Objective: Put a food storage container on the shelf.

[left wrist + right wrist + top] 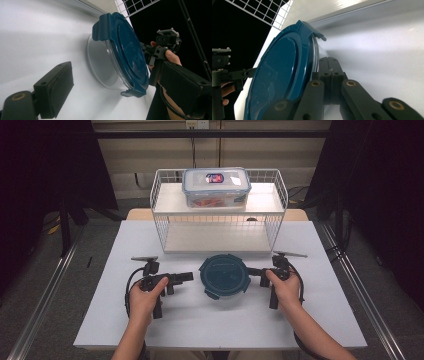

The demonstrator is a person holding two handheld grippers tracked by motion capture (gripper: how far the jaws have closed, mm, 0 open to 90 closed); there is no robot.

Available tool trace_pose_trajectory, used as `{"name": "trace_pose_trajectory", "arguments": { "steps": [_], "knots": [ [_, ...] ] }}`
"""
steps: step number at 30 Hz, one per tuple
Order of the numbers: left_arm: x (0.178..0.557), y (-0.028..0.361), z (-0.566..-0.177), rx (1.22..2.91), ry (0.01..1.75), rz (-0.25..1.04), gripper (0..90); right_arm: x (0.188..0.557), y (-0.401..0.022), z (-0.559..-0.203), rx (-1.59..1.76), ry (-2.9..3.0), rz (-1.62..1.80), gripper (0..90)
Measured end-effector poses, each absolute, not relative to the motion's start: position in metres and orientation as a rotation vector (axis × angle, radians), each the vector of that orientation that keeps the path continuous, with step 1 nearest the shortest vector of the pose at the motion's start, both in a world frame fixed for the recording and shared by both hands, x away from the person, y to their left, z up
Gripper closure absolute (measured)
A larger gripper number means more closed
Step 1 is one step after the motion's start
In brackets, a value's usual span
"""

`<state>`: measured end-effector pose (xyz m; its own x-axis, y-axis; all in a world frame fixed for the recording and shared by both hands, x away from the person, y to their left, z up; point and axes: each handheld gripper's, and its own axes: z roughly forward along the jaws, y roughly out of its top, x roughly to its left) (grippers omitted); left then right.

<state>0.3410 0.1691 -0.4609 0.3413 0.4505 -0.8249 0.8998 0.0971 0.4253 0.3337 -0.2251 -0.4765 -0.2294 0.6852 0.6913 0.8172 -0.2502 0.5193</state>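
Note:
A round clear container (224,275) with a dark blue clip-on lid (127,55) sits on the white table (200,320), just in front of the wire rack. My left gripper (187,276) lies to its left, pointing at it. Its jaws stand wide open, with the pads (53,92) short of the container's wall (100,65). My right gripper (251,271) comes in from the right. Its jaws are shut together (329,65), with nothing seen between them. The tips rest by the clear wall just under the lid's rim (310,50). A hand holds each gripper.
A white wire rack (218,217) with two shelves stands behind the container. On its upper shelf sits a clear rectangular box (216,187) with a clip lid and red contents. Bare table surface stretches toward the front edge. Dark floor surrounds the table.

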Motion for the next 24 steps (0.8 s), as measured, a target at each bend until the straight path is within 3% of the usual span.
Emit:
{"name": "trace_pose_trajectory", "arguments": {
  "steps": [24],
  "knots": [
    [0.347, 0.156, -0.459, 1.561, 1.250, -0.529, 11.3, 0.318, -0.215, -0.481, -1.792, -1.832, -1.437, 90.0]
  ]
}}
